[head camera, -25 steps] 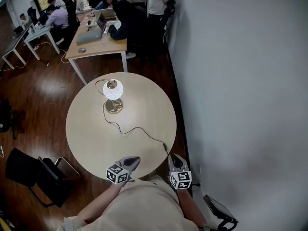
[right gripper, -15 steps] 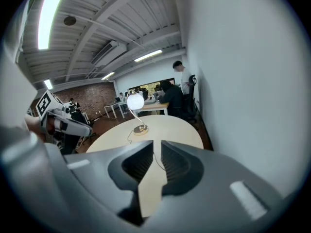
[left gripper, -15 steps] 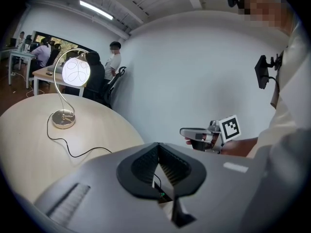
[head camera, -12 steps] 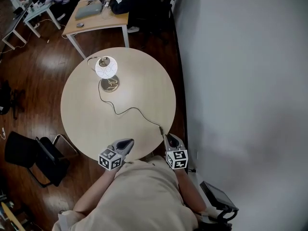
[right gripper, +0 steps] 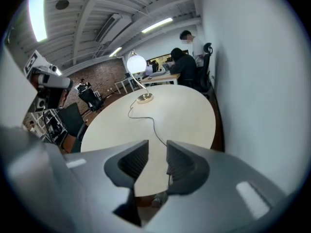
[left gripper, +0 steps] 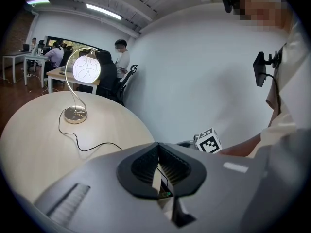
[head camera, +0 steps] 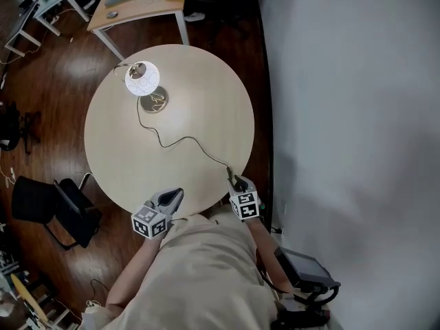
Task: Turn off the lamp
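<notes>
progress: white globe lamp [head camera: 143,79] lit on round beige tabletop [head camera: 206,102], not yet switched off | right gripper [head camera: 236,183]: jaws just opened, apart over black cord [head camera: 182,140], nothing pinched | left gripper [head camera: 174,198]: jaws together, empty

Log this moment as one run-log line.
lamp: lit, far side of round table | cord: runs to near edge | right gripper: jaws just opening, empty, by cord | left gripper: shut, empty
</notes>
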{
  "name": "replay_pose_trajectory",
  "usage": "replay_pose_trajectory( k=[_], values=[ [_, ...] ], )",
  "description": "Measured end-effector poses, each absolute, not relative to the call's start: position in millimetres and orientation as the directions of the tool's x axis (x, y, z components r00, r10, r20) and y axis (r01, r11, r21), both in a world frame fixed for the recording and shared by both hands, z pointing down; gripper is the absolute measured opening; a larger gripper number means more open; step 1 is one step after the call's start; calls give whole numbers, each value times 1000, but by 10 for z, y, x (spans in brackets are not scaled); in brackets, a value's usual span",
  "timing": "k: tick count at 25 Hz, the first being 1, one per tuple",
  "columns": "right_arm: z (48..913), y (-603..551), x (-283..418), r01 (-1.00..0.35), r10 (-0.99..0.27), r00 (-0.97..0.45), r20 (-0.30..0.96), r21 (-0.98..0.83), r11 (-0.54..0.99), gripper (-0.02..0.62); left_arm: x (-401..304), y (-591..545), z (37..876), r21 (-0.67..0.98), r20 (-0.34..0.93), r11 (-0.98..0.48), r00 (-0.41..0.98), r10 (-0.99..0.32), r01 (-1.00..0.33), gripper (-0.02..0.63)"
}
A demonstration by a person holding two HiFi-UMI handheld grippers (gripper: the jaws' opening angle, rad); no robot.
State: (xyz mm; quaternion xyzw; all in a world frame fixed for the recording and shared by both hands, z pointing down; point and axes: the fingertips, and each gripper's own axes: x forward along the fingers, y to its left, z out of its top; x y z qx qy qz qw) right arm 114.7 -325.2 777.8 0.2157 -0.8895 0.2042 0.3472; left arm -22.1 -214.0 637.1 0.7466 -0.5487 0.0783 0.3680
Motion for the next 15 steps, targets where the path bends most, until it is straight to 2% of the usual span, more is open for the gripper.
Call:
replay_pose_trajectory(
  k=[9, 15],
  values=[
    [8580, -3353, 1119, -507, -142, -604, 784, -241, 828, 109, -215, -2162, 6384, 447, 553, -45, 315, -772, -894, 0],
    [8957, -3344, 1120, -555, -110, -579, 808, -292, 779, 109, -230, -2058, 6447, 440, 577, -2, 284, -766, -898, 0]
  ],
)
